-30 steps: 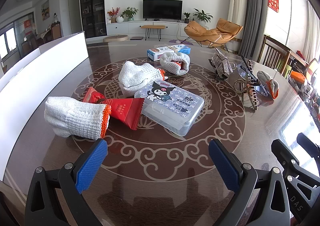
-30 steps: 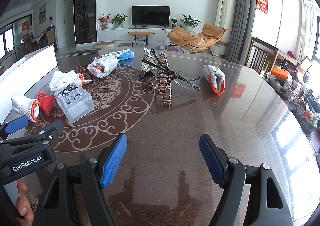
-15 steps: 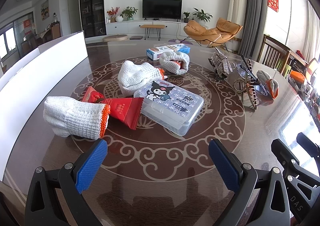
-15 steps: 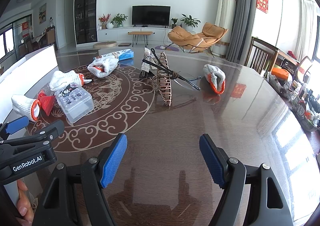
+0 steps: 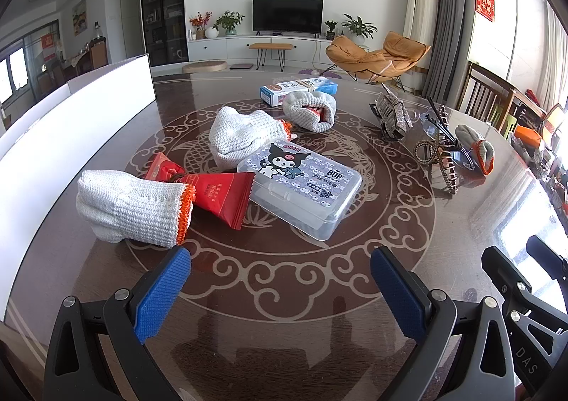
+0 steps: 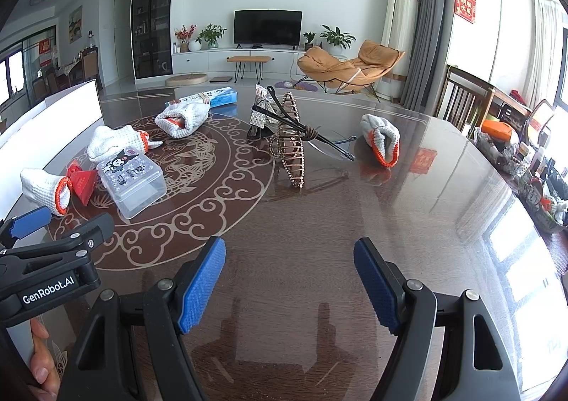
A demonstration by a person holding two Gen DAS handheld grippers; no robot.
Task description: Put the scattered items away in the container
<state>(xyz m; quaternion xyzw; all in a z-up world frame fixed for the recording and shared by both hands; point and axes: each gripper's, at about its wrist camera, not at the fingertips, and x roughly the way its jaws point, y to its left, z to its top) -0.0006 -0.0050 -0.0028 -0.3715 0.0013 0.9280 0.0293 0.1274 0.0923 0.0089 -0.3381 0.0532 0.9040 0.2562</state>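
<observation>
Scattered on the glossy brown table: a white knit glove [image 5: 133, 207] with an orange cuff, a red packet [image 5: 220, 195], a clear lidded box [image 5: 301, 184] with a cartoon label, two more gloves [image 5: 241, 138] [image 5: 312, 111], a blue carton [image 5: 298, 88], hair claws [image 6: 291, 142] and another glove [image 6: 381, 140]. A white container [image 5: 71, 124] runs along the table's left edge. My left gripper [image 5: 280, 291] is open, just short of the nearest glove and the box. My right gripper [image 6: 289, 285] is open over bare table, with the brown hair claw well ahead.
The left gripper's body [image 6: 53, 259] shows at the right wrist view's lower left, with a hand's fingertips [image 6: 41, 358] below it. A wooden chair [image 6: 465, 99] and a cluttered tray [image 6: 525, 166] stand past the table's right edge.
</observation>
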